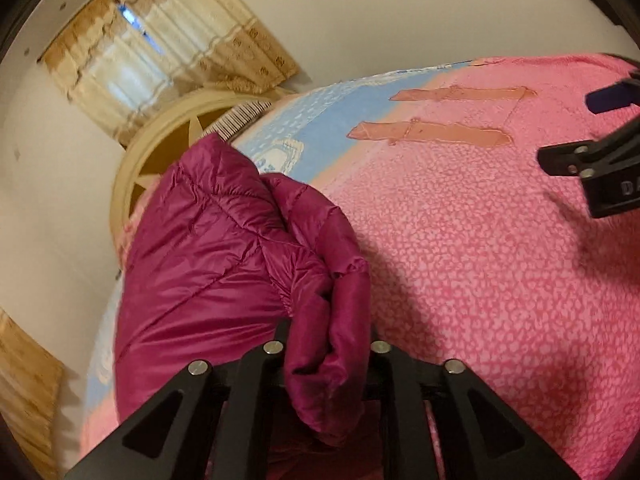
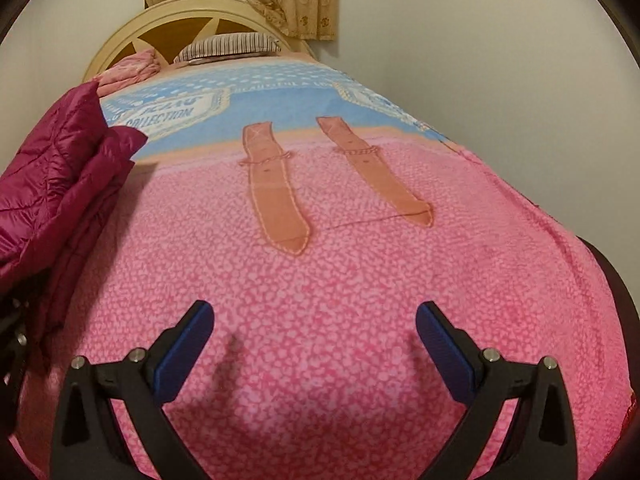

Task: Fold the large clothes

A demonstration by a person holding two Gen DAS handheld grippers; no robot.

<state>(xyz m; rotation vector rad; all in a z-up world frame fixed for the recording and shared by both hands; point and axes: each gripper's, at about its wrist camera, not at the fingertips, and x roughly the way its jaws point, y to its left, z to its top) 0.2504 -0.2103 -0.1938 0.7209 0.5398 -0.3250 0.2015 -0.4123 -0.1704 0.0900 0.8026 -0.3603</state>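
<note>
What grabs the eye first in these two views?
The shiny magenta puffer jacket, bunched at the left side of the bed, with a fold of it between the left tongs. Next, the pink blanket covering the bed, with two tan strap shapes printed across its middle. The right tongs hang wide open and empty over the blanket.

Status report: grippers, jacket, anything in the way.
Left gripper shut on jacket fold. Right gripper open, empty, over the blanket. Jacket bunched at the bed's left edge. Nothing in the way.
</note>
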